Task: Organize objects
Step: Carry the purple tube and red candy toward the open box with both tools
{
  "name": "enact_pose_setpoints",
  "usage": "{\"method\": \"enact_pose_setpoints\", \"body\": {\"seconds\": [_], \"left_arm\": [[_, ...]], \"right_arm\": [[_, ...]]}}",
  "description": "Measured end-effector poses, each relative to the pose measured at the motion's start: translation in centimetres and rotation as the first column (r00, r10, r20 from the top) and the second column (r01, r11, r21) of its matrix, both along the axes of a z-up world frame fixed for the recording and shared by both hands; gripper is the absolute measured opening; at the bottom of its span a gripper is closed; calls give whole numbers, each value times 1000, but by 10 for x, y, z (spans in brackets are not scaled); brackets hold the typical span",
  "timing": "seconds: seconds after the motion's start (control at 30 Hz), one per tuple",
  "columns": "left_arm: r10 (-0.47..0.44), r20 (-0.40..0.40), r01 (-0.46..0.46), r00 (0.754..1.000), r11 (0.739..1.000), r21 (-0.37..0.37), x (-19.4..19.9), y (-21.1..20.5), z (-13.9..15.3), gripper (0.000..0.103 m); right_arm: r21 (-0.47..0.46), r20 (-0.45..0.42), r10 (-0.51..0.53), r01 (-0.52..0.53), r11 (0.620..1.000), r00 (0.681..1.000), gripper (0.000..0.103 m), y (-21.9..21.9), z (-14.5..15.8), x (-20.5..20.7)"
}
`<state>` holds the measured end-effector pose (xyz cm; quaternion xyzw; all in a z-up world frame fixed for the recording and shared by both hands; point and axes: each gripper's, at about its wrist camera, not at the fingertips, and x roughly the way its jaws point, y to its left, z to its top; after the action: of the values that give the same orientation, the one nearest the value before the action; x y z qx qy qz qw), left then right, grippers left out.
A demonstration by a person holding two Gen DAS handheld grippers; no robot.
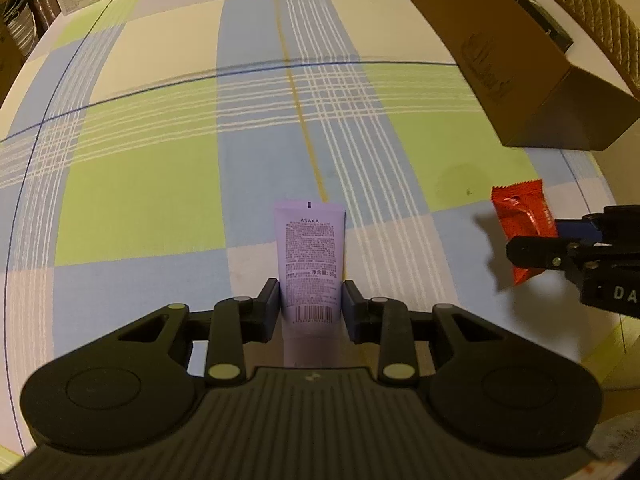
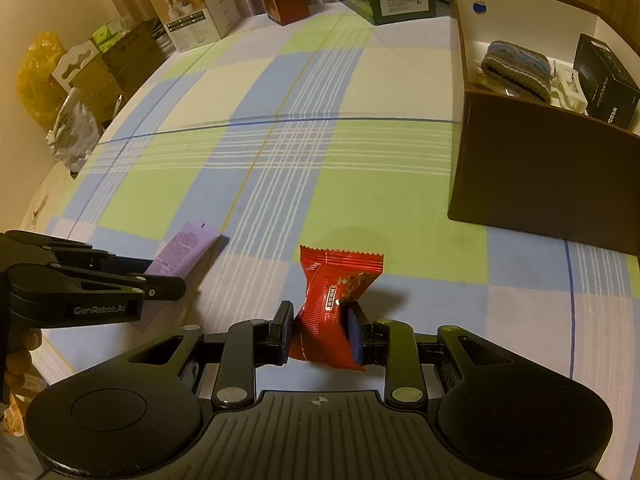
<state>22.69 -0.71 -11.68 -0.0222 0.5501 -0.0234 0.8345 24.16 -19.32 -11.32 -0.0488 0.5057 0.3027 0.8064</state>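
Note:
My left gripper [image 1: 310,306] is shut on a purple cream tube [image 1: 310,252] and holds it over the checked tablecloth [image 1: 160,184]. The tube also shows in the right wrist view [image 2: 182,250], at the left gripper's fingers [image 2: 160,282]. My right gripper [image 2: 320,330] is shut on a red snack packet [image 2: 336,296], squeezed at its middle. The packet also shows at the right of the left wrist view [image 1: 524,224], with the right gripper's fingers [image 1: 536,248] on it. A brown cardboard box [image 2: 540,176] stands at the right, open on top.
Inside the brown box [image 1: 500,64] lie a striped cloth roll [image 2: 516,70] and a black carton [image 2: 606,84]. Several cartons [image 2: 196,8] stand along the table's far edge. Bags and boxes [image 2: 80,80] sit beyond the left edge.

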Motion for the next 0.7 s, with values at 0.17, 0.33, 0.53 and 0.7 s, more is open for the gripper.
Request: {"method": "enact_pose_setpoints", "body": {"seconds": [0.17,0.33,0.53,0.7], "left_arm": [[0,27,0,1000,1000,-10,-2,0,10,28],[-1,57,2,998,1000,-19,-4,-1,22,28],[-9,98,11,995,1000,-29,-1,-5,39,28],[-27,139,33,990,999,-38,4,-13,57,28]], "right_arm": [[10,11,3,-3,1000,1000,25,0,5,-1],[25,27,4,-5,1000,1000,25,1,13,1],[58,49,7,-10,998,999,25,-3,28,4],[109,70,-9,1,994,998,25,-12,47,10]]}}
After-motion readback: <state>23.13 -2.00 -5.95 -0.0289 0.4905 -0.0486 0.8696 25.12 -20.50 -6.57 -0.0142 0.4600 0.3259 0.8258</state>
